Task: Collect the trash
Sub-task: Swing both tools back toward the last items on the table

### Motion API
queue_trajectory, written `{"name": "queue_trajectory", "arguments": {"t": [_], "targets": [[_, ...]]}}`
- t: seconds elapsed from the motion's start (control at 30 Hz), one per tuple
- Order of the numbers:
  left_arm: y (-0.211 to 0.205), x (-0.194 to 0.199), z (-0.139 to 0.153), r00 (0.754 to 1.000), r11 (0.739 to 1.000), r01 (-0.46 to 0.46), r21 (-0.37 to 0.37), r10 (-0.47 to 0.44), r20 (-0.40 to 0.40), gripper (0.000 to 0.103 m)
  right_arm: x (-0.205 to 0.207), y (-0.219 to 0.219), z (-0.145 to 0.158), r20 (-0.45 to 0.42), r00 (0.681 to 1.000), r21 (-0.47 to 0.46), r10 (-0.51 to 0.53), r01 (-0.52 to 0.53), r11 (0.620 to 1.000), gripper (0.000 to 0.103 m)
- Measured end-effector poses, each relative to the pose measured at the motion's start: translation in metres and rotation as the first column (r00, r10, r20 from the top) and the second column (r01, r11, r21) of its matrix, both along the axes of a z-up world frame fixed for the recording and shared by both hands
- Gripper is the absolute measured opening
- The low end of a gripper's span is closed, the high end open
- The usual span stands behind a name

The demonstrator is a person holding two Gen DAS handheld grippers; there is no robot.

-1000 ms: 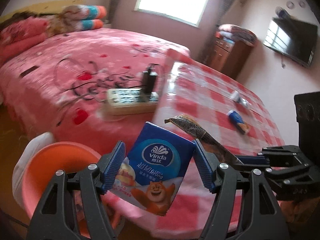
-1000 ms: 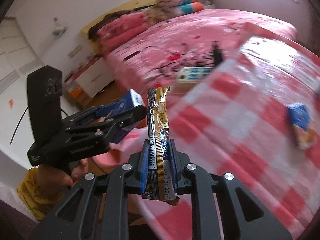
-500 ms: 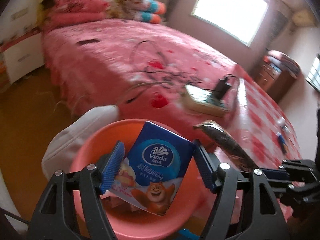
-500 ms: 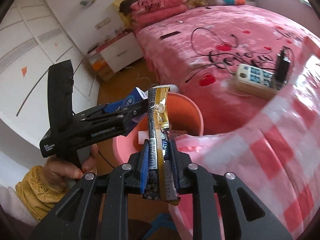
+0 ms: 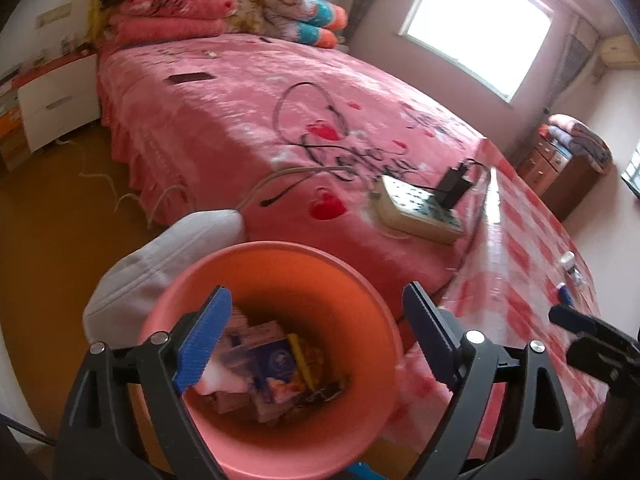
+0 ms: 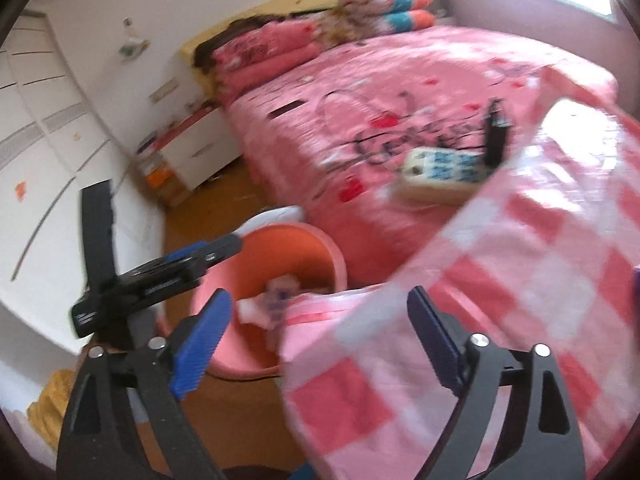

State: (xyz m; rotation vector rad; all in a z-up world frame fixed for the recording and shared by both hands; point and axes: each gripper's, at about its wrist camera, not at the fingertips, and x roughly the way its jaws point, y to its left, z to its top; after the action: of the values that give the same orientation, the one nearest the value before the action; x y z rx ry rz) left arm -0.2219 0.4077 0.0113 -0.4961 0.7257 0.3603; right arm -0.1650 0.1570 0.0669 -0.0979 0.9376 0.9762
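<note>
Both tongs opening, empty — blue tissue pack in pink bin, label perhaps Vinda

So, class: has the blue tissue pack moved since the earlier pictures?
Yes. It has dropped from the left gripper down into the pink bin, among other trash.

bed pink cover | power strip on bed, black charger plugged in | window bright
</note>
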Motion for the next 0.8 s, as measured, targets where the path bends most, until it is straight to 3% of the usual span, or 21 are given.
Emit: {"name": "queue_trajectory", "arguments": {"t": [0.37, 0.8], "targets": [[-0.055, 0.032, 0.024, 0.989, 0.99, 0.141, 0.025, -0.142, 0.034, 0.09, 0.031, -0.074, 0.014, 0.126, 0.96, -0.021, -0.248, 0.253, 0.967, 0.089], [-0.12, 0.066, 0.036, 0.958, 0.956, 0.284, 0.068, -0.286, 0.017, 0.091, 0.044, -0.143, 0.025, 0.216, 0.89, -0.004, -0.401, 0.412, 0.911, 0.093]]}}
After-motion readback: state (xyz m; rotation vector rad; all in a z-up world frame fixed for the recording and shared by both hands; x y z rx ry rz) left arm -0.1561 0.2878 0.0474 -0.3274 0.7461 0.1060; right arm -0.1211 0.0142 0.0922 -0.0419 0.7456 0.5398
